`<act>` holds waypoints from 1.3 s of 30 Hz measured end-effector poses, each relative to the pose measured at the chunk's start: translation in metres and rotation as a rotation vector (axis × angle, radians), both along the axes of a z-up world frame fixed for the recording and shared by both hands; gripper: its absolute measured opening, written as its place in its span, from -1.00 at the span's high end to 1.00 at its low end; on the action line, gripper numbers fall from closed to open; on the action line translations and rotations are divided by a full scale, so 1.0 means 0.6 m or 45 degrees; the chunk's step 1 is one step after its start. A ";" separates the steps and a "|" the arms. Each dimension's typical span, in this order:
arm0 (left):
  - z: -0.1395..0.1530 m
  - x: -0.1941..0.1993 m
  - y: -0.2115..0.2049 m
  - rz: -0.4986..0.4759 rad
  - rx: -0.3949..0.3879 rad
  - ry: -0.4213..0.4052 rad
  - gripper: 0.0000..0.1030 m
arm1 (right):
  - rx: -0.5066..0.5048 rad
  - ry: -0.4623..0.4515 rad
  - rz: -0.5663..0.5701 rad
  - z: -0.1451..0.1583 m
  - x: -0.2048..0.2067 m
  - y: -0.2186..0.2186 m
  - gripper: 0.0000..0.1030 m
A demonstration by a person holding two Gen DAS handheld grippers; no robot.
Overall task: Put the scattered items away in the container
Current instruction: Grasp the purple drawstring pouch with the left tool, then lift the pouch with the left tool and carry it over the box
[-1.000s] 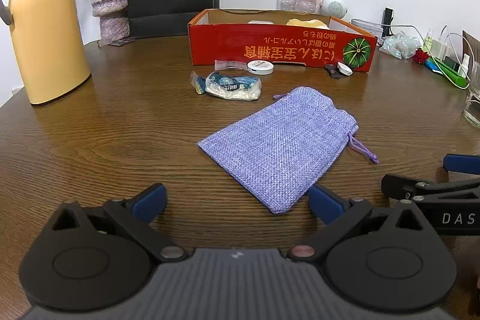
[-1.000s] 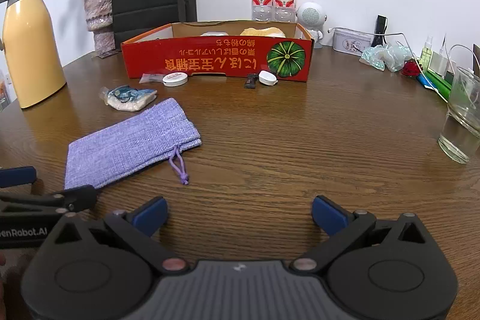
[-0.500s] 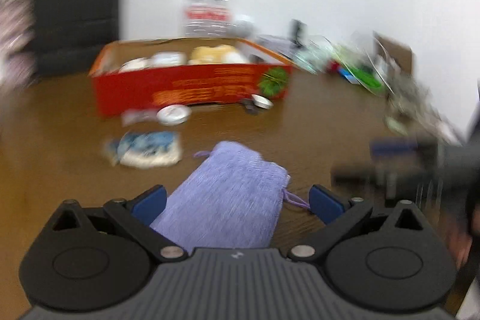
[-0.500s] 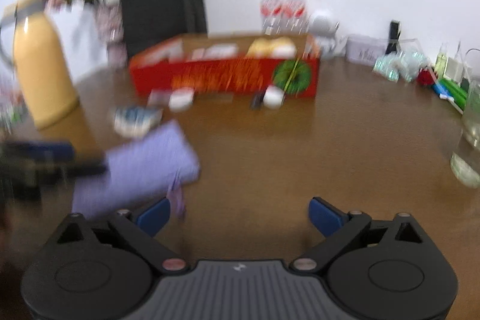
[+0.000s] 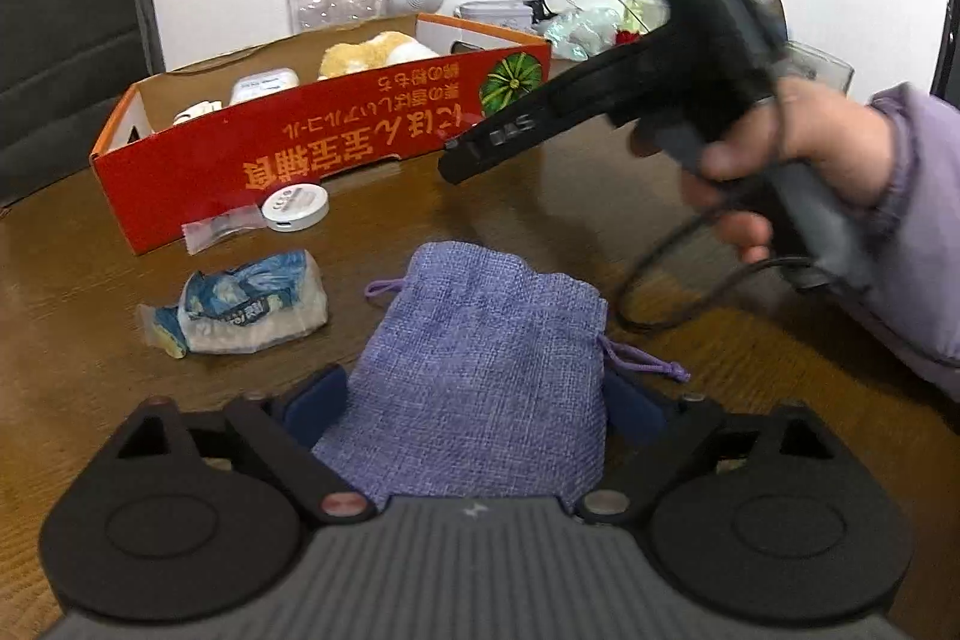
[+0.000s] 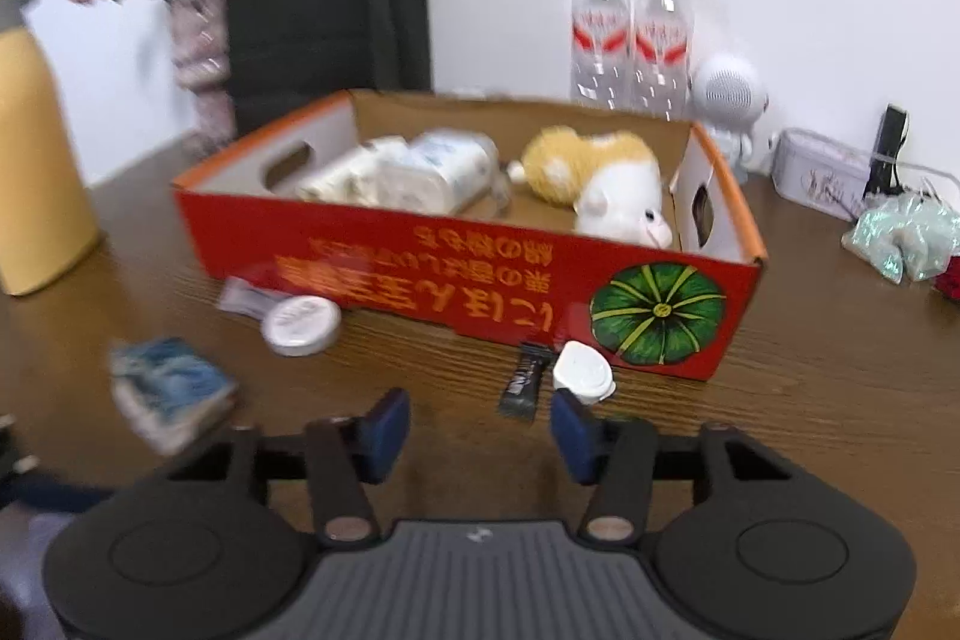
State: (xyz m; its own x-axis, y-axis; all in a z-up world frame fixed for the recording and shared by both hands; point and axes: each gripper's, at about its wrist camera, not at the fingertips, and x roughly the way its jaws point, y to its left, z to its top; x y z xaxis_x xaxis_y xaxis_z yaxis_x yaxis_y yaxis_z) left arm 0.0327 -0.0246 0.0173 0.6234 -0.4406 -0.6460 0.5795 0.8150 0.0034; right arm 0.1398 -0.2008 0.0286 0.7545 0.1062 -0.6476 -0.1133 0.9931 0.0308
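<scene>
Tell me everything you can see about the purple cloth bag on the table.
The purple pouch is small, of coarse woven, burlap-like fabric, with a purple drawstring trailing from its gathered mouth. It lies flat on the wooden table, mouth facing the red box. The left gripper straddles it, blue pads at both sides; its jaws have just been closing.

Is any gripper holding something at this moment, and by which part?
Nothing is held. The left gripper has been closing around the purple pouch, pads not yet pressing. The right gripper has been closing on nothing.
</scene>
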 end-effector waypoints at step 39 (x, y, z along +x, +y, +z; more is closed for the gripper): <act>0.124 -0.179 -0.048 0.446 -0.224 -0.225 0.87 | 0.125 -0.310 0.067 0.059 -0.361 0.042 0.85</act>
State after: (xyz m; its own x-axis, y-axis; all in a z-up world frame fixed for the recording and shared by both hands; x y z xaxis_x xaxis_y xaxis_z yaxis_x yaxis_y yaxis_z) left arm -0.0748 -0.0534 0.0914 0.8492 -0.2764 -0.4500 0.2705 0.9595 -0.0790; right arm -0.0770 -0.1757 0.0638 0.8785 0.2028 -0.4326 -0.1805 0.9792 0.0927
